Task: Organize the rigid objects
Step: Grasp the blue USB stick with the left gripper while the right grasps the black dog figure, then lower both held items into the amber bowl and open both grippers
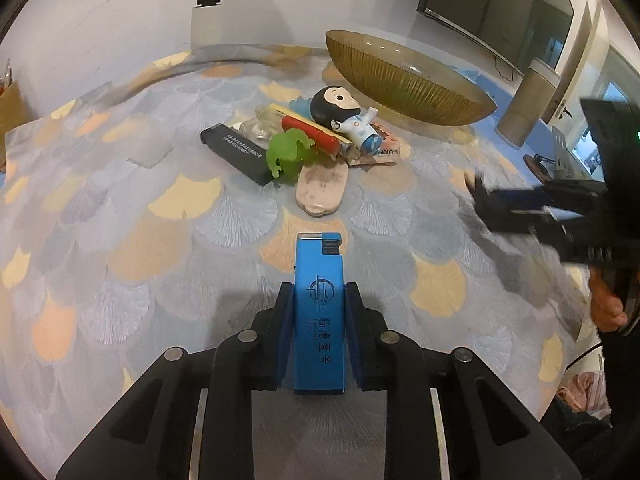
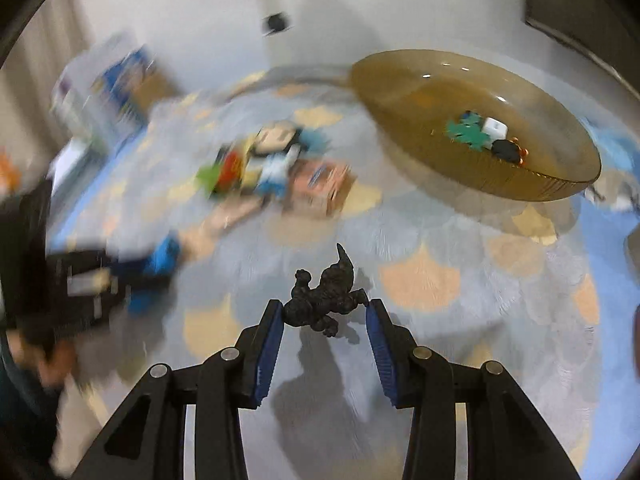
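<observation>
A blue lighter (image 1: 319, 312) is clamped in the left tool (image 1: 319, 292); a black dinosaur figure (image 2: 322, 300) (over the table (image 2: 440, 340)) is pinched in the right tool (image 2: 325, 310).

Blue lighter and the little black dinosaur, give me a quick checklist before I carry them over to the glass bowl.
1. Left gripper shut on the blue lighter: ok, both pads press its sides.
2. Right gripper shut on the black dinosaur figure: ok, it spans the gap and both pads touch it.
3. Dinosaur grip secure: cannot tell, it is held only by its outermost bits.
4. Room in the amber glass bowl: ok, only a few small pieces lie near one side.
5. Way to the bowl past the pile of toys: ok for the right gripper, open tablecloth lies between.
</observation>
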`<state>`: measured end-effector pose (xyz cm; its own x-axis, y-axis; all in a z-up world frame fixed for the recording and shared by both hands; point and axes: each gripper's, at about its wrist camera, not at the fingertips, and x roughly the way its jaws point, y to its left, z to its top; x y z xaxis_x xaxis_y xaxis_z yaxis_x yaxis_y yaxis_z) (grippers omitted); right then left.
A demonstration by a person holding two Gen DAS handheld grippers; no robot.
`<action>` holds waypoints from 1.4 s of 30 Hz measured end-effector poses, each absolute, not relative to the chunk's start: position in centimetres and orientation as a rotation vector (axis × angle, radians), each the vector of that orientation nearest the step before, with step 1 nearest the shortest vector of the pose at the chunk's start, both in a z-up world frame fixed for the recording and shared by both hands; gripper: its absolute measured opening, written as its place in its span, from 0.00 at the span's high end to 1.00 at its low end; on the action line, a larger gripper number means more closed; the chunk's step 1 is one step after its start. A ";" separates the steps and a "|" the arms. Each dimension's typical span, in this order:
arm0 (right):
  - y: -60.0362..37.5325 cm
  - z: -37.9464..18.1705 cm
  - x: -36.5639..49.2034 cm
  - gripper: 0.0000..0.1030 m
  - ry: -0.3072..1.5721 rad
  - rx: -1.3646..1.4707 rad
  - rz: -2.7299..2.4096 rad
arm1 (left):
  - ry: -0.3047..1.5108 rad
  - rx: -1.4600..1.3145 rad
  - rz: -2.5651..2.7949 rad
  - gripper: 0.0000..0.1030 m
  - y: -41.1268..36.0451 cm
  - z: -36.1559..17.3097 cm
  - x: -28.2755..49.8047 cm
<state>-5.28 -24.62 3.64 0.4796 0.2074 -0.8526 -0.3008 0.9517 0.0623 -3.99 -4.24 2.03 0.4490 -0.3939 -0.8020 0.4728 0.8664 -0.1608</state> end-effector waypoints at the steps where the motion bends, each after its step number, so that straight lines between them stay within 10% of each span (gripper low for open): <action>1: -24.9 3.3 -5.8 0.60 1.046 -0.145 0.311 | 0.967 0.094 -0.530 0.80 -4.3 2.0 -4.1; 14: -26.0 2.1 -7.3 0.41 1.068 -0.069 0.140 | 0.954 0.150 -0.467 0.53 -5.5 2.0 -4.5; 17: -23.8 1.9 -7.4 0.68 1.016 -0.125 0.116 | 0.932 0.144 -0.477 0.69 -6.1 1.9 -4.7; 35: -31.1 18.9 -5.8 0.68 0.641 0.041 0.042 | 0.616 0.099 -0.564 0.80 -10.0 19.7 1.9; 42: -34.9 19.8 -1.0 0.68 0.673 0.199 -0.032 | 0.645 0.078 -0.647 0.80 -17.0 18.7 6.4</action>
<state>-1.04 -34.93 19.79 0.7821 0.0344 -0.6222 0.0940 0.9805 0.1724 6.40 -16.96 18.72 0.6115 -0.5365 -0.5816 0.5836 0.8021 -0.1264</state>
